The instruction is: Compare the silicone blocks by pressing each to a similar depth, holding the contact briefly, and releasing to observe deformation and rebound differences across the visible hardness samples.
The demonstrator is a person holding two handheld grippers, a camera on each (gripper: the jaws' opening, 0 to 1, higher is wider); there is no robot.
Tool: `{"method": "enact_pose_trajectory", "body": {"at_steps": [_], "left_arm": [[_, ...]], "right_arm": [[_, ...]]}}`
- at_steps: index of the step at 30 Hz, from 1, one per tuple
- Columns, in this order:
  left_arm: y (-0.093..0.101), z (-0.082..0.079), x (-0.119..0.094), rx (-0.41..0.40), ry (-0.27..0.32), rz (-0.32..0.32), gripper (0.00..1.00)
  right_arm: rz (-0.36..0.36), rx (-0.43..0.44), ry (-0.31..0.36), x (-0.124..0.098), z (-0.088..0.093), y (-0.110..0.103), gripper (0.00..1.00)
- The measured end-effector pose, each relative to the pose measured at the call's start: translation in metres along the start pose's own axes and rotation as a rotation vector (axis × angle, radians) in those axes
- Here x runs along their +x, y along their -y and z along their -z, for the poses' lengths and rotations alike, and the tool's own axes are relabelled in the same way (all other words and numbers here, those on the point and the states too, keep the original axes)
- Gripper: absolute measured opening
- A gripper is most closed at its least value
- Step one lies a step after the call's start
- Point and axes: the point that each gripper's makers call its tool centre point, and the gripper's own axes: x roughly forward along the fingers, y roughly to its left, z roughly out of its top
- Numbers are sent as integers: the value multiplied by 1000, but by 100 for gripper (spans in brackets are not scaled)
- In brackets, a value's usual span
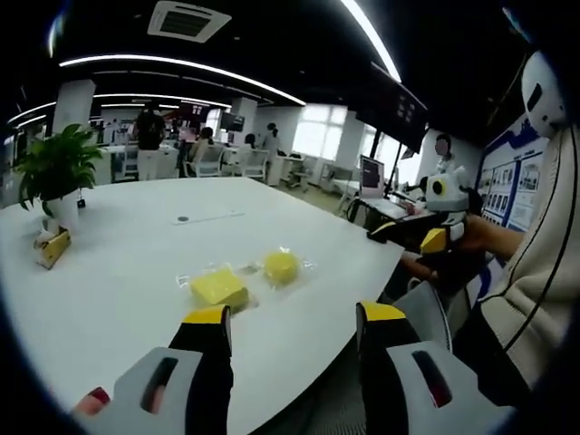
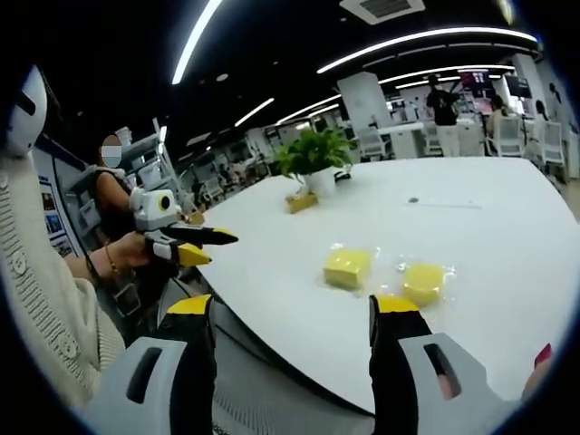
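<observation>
1. Grippers wait short of a white round table [image 1: 118,290]: the left gripper [image 1: 294,322], at the bottom of the left gripper view, has its yellow-tipped jaws apart on nothing.
2. Low in the right gripper view, the right gripper [image 2: 294,313] is likewise spread and empty.
3. At mid-frame a square yellow silicone block [image 1: 218,287] lies near a rounder yellow silicone block [image 1: 281,266], each on clear film.
4. A potted green plant [image 1: 56,172] stands at the left.

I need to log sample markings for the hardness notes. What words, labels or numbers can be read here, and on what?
None can be read.
Square yellow block and round yellow block: no marking visible on either.
Wall posters: print too small and blurred.
Monitor: nothing legible.
</observation>
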Motion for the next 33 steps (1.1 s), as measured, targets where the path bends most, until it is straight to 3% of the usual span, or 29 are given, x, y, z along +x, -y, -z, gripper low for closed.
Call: {"method": "enact_pose_trajectory", "body": {"at_steps": [33], "left_arm": [[-2, 8, -2, -9, -1, 26, 55]], "right_arm": [[43, 23, -10, -1, 9, 2, 68]]}}
